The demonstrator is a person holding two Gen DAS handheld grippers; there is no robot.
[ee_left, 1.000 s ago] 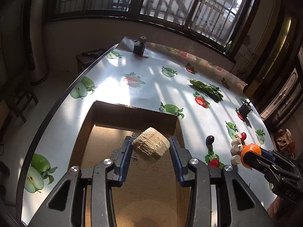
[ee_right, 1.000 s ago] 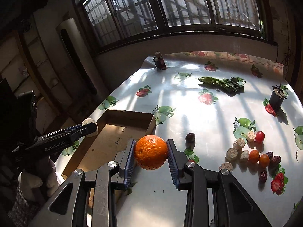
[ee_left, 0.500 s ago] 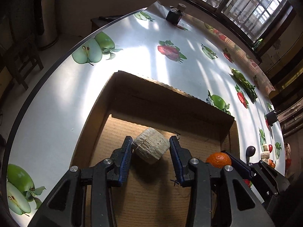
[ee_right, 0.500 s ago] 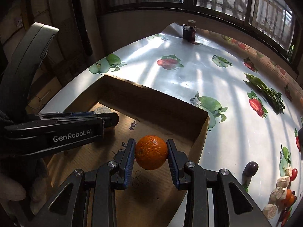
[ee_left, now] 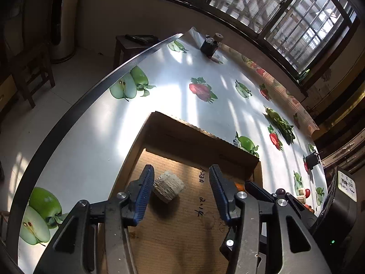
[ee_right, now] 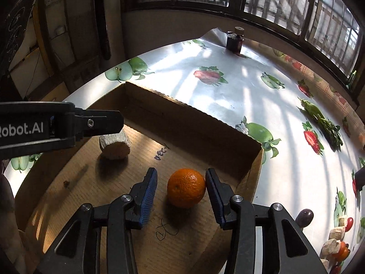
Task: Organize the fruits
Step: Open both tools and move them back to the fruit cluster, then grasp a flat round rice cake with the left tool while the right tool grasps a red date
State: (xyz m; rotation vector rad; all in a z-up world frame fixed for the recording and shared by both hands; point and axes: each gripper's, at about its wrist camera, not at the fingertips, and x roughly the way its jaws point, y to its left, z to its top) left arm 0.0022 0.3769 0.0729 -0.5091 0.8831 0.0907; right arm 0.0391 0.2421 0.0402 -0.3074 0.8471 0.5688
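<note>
A shallow cardboard box (ee_left: 196, 134) (ee_right: 191, 111) lies on the table. A pale ribbed chunk (ee_left: 168, 186) (ee_right: 114, 145) rests on the box floor at its left. An orange (ee_right: 186, 187) rests on the box floor near the right wall. My left gripper (ee_left: 181, 190) is open, with the pale chunk next to its left finger. My right gripper (ee_right: 181, 194) is open around the orange, which touches the right finger. The left gripper's side (ee_right: 68, 125) shows in the right wrist view above the chunk.
Several small fruits and pale chunks (ee_right: 337, 239) lie on the table right of the box, with a dark plum (ee_right: 304, 214) nearer. Green vegetables (ee_left: 280, 123) lie beyond. Dark cups (ee_left: 208, 45) (ee_left: 311, 158) stand at the far corner and right. The table edge (ee_left: 75, 111) curves at left.
Both grippers have opened: the left let go of the pale chunk and the right let go of the orange, and both now rest on the box floor.
</note>
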